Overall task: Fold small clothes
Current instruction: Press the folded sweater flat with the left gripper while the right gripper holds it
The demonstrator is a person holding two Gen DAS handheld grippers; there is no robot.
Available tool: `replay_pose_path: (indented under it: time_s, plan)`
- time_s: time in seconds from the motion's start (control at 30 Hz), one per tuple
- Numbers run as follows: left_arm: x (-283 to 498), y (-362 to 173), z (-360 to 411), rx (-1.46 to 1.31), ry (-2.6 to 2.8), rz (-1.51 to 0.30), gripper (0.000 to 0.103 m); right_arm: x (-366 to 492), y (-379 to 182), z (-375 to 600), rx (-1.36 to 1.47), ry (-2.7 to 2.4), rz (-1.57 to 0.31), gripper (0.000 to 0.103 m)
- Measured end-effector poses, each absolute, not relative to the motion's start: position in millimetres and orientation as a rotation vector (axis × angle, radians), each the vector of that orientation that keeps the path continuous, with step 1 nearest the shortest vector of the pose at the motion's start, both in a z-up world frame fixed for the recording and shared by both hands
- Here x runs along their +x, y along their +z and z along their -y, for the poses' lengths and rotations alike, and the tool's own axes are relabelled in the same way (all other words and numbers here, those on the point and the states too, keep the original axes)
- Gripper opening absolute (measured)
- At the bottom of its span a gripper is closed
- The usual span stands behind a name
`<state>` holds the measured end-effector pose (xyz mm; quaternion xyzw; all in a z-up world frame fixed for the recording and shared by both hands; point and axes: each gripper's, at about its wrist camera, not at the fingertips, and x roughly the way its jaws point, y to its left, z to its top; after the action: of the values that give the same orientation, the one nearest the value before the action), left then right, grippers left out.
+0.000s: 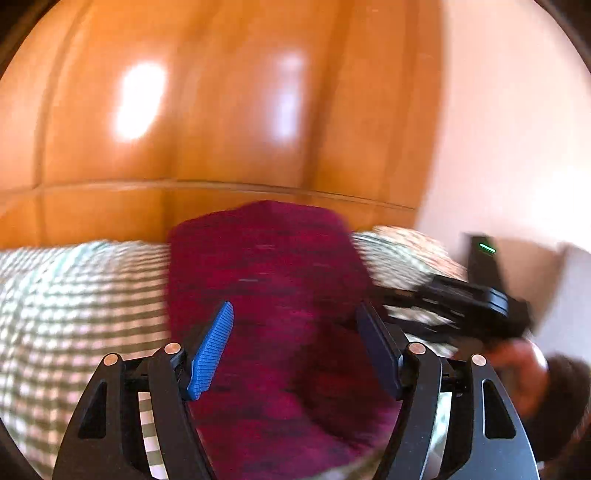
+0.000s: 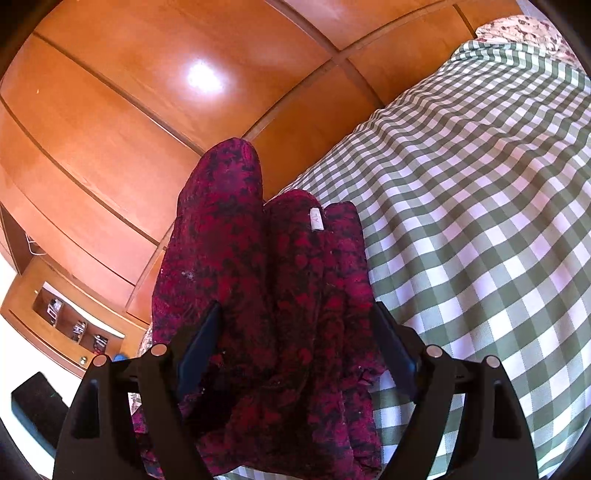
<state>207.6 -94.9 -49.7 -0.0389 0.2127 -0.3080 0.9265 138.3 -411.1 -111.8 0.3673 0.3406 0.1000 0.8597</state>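
Note:
A dark red and black patterned garment [image 2: 273, 295] lies bunched in thick folds on a green and white checked bedsheet [image 2: 480, 221]; a small white label [image 2: 316, 219] shows on it. My right gripper [image 2: 297, 314] is open, its jaws wide apart on either side of the garment. In the blurred left wrist view the same garment [image 1: 269, 280] fills the middle, and my left gripper [image 1: 297, 314] is open with its blue pads [image 1: 212, 350] spread over the cloth. The right gripper [image 1: 469, 306] shows at the right edge there.
A glossy orange wooden wardrobe [image 2: 147, 92] stands right behind the bed. A low wooden shelf unit [image 2: 66, 325] with small items is at lower left. A floral pillow [image 2: 524, 29] lies at the bed's far end. A pale wall [image 1: 517, 129] is on the right.

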Motion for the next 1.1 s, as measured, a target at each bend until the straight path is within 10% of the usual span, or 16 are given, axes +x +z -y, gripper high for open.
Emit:
replay_pose_path:
  time_s: [1.1]
  plan:
    - [229, -112, 101, -0.134, -0.476, -0.691, 0.088, 92, -66, 390, 0.676, 0.224, -0.685, 0.079]
